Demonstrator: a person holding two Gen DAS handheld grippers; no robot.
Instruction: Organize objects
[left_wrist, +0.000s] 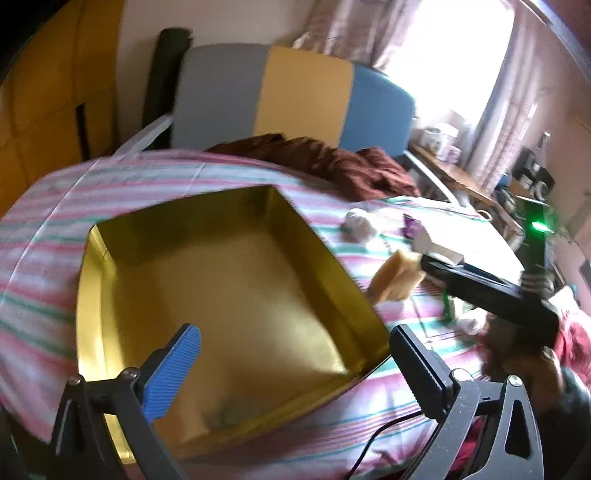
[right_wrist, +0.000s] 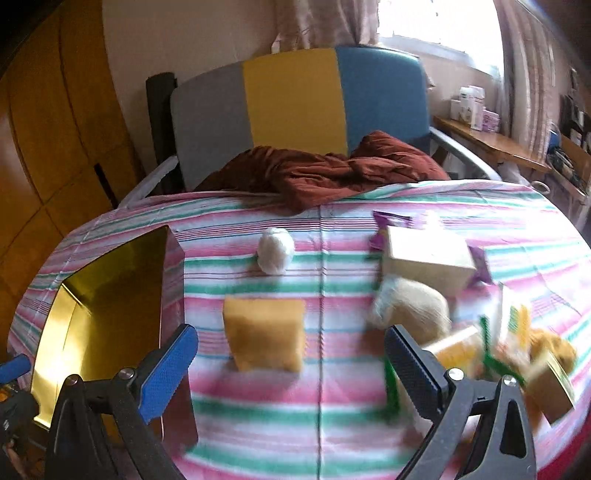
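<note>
An open box with a gold lining (left_wrist: 229, 295) lies on the striped bedspread. My left gripper (left_wrist: 295, 369) hovers open over its near corner, with nothing between the fingers. In the right wrist view the same gold box (right_wrist: 110, 295) sits at the left. A yellow sponge (right_wrist: 264, 332) lies just ahead of my open right gripper (right_wrist: 291, 369), untouched. Beyond it are a white ball (right_wrist: 276, 249), a cardboard box (right_wrist: 428, 258), a cream woolly lump (right_wrist: 413, 306) and purple packets (right_wrist: 391, 219). The left wrist view shows the sponge (left_wrist: 395, 277) beside one black finger (left_wrist: 480, 284) of the right gripper.
A blurred heap of green and yellow packets (right_wrist: 509, 347) lies at the right of the striped bedspread (right_wrist: 321, 406). A maroon cloth (right_wrist: 325, 170) is bunched at the far side before a grey, yellow and blue headboard (right_wrist: 295, 99). A wooden wardrobe (right_wrist: 48, 129) stands left, a shelf (right_wrist: 491, 140) right.
</note>
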